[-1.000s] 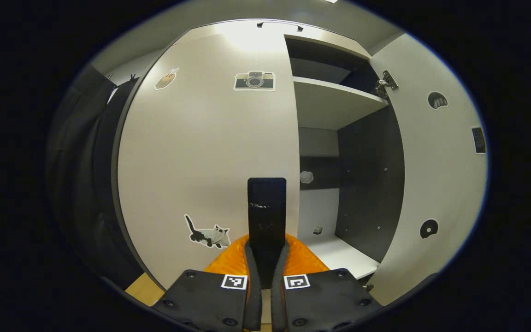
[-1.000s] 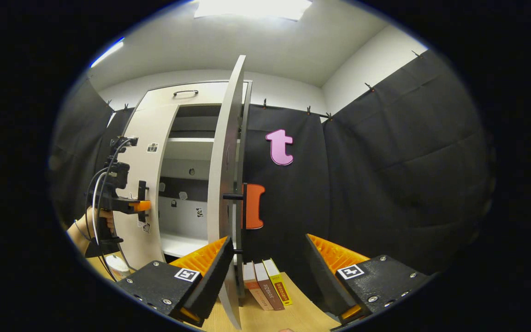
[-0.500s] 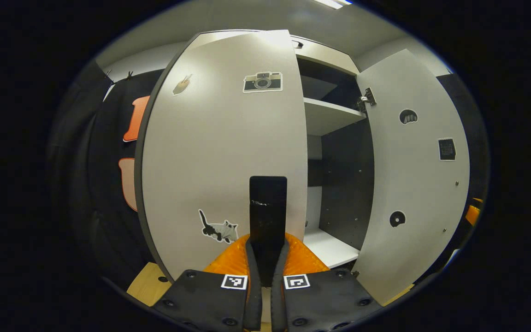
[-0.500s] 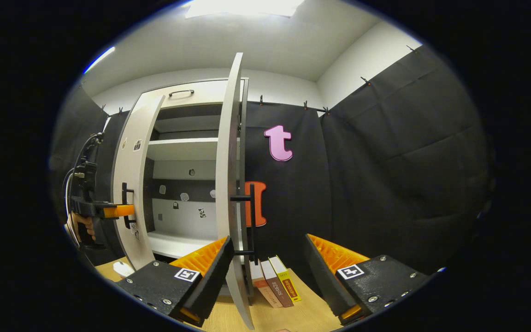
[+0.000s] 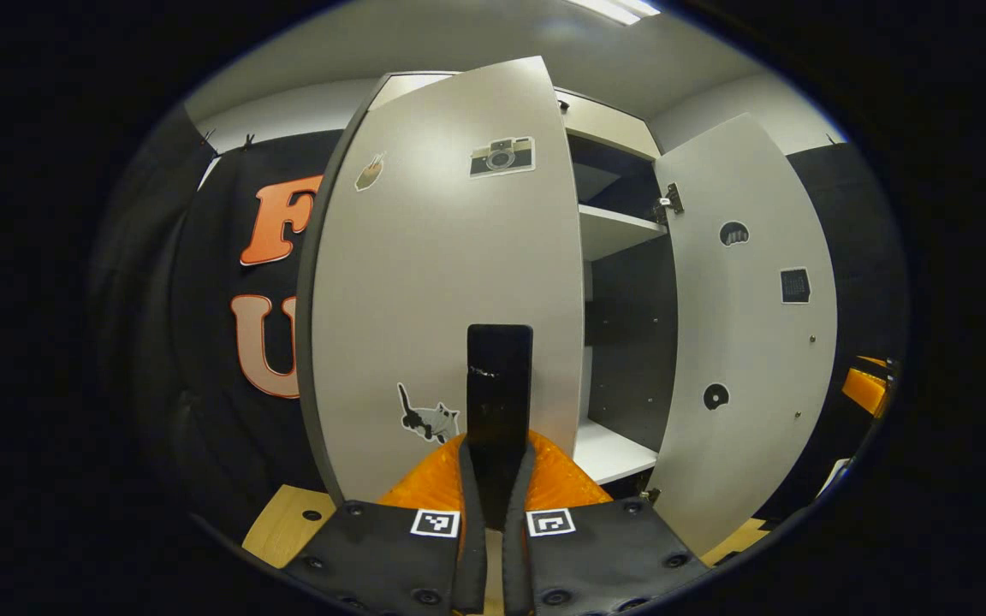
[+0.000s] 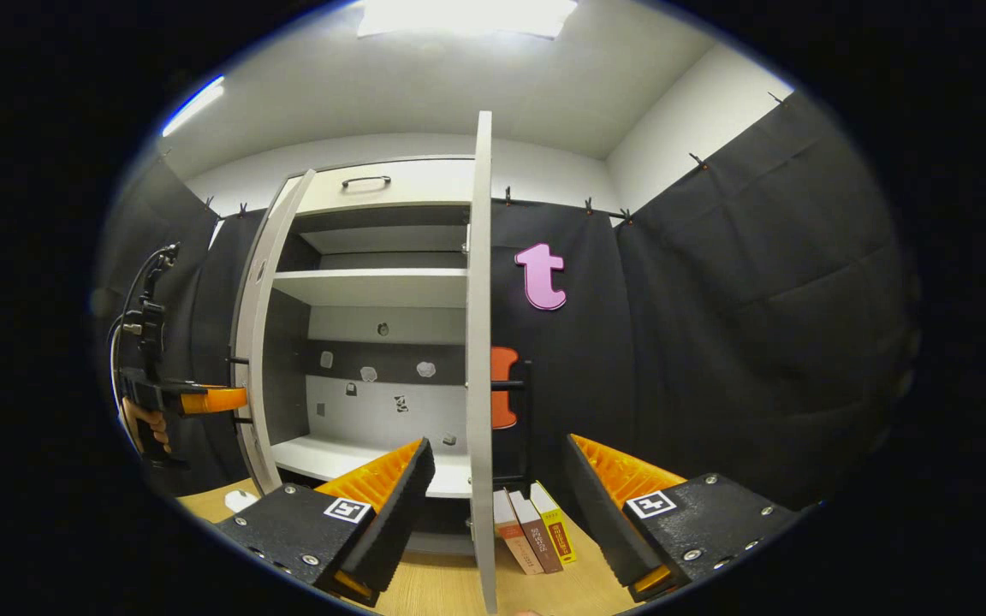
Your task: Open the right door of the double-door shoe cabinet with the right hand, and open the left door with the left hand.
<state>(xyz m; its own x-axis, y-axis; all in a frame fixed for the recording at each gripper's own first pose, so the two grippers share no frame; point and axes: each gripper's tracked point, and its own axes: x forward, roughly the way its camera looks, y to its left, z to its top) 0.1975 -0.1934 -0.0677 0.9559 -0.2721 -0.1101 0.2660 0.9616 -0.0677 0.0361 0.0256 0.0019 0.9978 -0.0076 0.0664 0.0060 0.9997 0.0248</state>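
In the left gripper view my left gripper (image 5: 497,479) is shut on the black upright handle (image 5: 500,385) of the left door (image 5: 433,282), a pale panel with camera and cat stickers, swung well out from the shoe cabinet (image 5: 621,231). The right door (image 5: 745,342) stands wide open beyond it. The right gripper view has my right gripper (image 6: 493,505) open, the right door (image 6: 480,342) edge-on between its fingers without touching them. That door's black handle (image 6: 520,402) lies just right of the edge. Far left, a hand (image 6: 138,419) holds the left gripper (image 6: 232,399) at the left door (image 6: 266,342).
The cabinet's pale shelves (image 6: 373,287) hold only a few small stickers on the back wall. Three books (image 6: 536,535) lean beside the right door on the wooden floor (image 6: 442,590). Black cloth walls (image 6: 741,342) close in the right side and the back.
The left door has swung further open with my left gripper on its handle. The right gripper's view has shifted, so the right door now shows fully edge-on and more interior is exposed.
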